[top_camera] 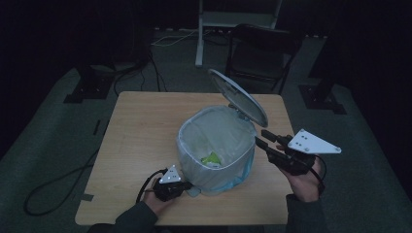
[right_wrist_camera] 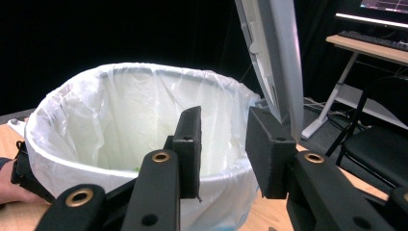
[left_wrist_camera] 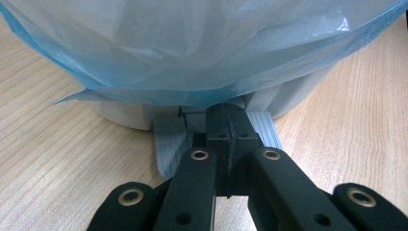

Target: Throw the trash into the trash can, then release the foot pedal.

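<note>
A white pedal bin (top_camera: 194,167) lined with a pale blue bag (left_wrist_camera: 192,48) stands on the wooden table (top_camera: 141,131), its lid (top_camera: 238,96) tilted up at the back. A green scrap (top_camera: 211,159) lies inside. My left gripper (top_camera: 188,186) is shut, its tips resting on the grey ribbed pedal (left_wrist_camera: 168,139) at the bin's base. My right gripper (top_camera: 265,138) is open just right of the rim, level with it, nothing between its fingers. In the right gripper view the jaws (right_wrist_camera: 223,120) frame the bin's rim (right_wrist_camera: 62,159) and the lid (right_wrist_camera: 274,53).
A dark folding chair (top_camera: 262,48) and a white stand (top_camera: 233,19) are behind the table. Cables (top_camera: 58,184) trail on the grey floor at the left. A desk with a keyboard (right_wrist_camera: 375,41) is off to the right.
</note>
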`<state>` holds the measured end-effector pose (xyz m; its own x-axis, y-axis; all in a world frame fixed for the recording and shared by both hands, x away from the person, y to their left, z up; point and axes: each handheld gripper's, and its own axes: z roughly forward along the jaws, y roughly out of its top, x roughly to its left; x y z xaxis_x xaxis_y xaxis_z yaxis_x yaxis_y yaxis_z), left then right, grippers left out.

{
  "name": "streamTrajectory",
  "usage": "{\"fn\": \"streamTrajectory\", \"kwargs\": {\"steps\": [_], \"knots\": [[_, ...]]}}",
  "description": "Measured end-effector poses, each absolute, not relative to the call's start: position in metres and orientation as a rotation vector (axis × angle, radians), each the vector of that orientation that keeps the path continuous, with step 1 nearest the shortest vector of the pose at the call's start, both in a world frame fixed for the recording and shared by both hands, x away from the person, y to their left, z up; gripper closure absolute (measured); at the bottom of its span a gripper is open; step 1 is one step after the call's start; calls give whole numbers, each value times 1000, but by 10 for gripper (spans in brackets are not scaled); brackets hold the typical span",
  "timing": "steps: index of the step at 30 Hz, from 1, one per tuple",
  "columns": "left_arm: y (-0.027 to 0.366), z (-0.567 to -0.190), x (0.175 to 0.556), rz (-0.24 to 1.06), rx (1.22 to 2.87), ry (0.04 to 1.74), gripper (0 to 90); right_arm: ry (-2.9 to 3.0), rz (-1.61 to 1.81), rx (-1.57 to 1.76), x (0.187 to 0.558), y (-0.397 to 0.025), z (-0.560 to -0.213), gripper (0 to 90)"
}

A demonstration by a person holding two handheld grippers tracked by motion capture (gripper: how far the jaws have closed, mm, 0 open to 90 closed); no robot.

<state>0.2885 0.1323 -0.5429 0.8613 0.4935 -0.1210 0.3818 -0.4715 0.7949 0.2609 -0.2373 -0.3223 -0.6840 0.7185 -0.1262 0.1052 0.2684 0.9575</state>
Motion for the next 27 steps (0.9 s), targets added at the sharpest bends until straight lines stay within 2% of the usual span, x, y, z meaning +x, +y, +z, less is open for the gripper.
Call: {"fn": "streamTrajectory", "kwargs": {"steps": [10,27], "knots": [[132,-543,288,159,2120,634,900,1997,1428,767,259,-245,-332,654],[134,-542,289,144,2118,632,895,1988,1350,915,269,-263,-367,633]]}}
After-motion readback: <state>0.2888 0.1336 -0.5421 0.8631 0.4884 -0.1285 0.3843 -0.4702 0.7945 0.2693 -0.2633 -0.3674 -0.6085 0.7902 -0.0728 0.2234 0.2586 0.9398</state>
